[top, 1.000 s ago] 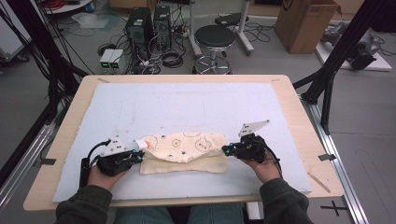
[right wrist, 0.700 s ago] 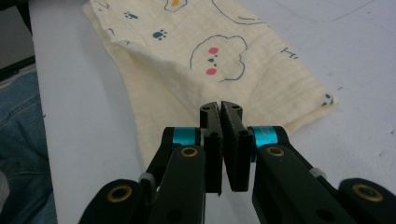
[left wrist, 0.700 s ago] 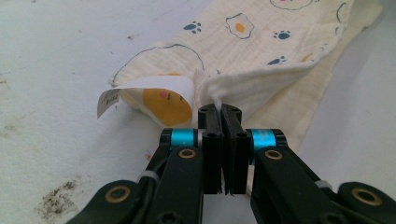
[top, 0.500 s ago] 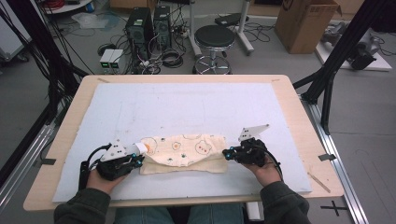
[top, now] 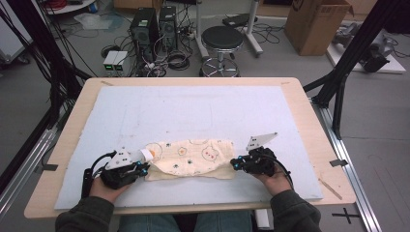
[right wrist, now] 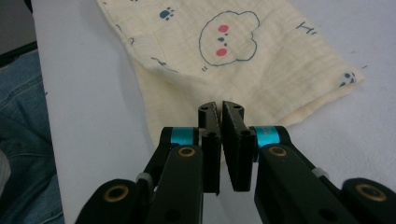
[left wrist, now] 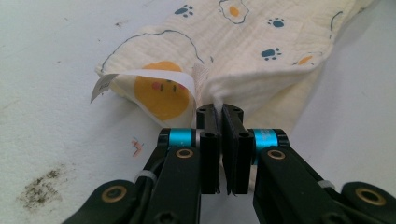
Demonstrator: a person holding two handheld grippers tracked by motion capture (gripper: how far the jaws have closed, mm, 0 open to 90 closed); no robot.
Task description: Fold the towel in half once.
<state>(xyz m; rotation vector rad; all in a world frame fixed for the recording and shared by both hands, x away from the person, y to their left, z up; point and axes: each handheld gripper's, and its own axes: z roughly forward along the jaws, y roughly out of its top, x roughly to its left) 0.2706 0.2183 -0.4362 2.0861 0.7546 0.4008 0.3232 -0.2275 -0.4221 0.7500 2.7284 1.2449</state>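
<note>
A cream cloth (top: 193, 157) printed with bears, eggs and paw prints lies folded on the white mat (top: 193, 111) near the front edge. My left gripper (top: 144, 167) is at the cloth's left end, beside a white label (left wrist: 140, 77). Its jaws (left wrist: 219, 109) have just been opening a little, and a thin fold of the cloth (left wrist: 261, 42) still sits pinched between them. My right gripper (top: 234, 164) is at the right end. Its jaws (right wrist: 220, 106) have also eased slightly, with the edge of the cloth (right wrist: 224, 46) at their tips.
The mat covers most of a wooden table (top: 309, 121). A round stool (top: 222, 38), computer towers (top: 154, 24) and cables stand on the floor behind it. A cardboard box (top: 316, 24) sits at the back right. Black frame posts (top: 353, 53) flank the table.
Both grippers have come slightly toward the near edge. The cloth between them lies flatter and a little slacker than a second ago.
</note>
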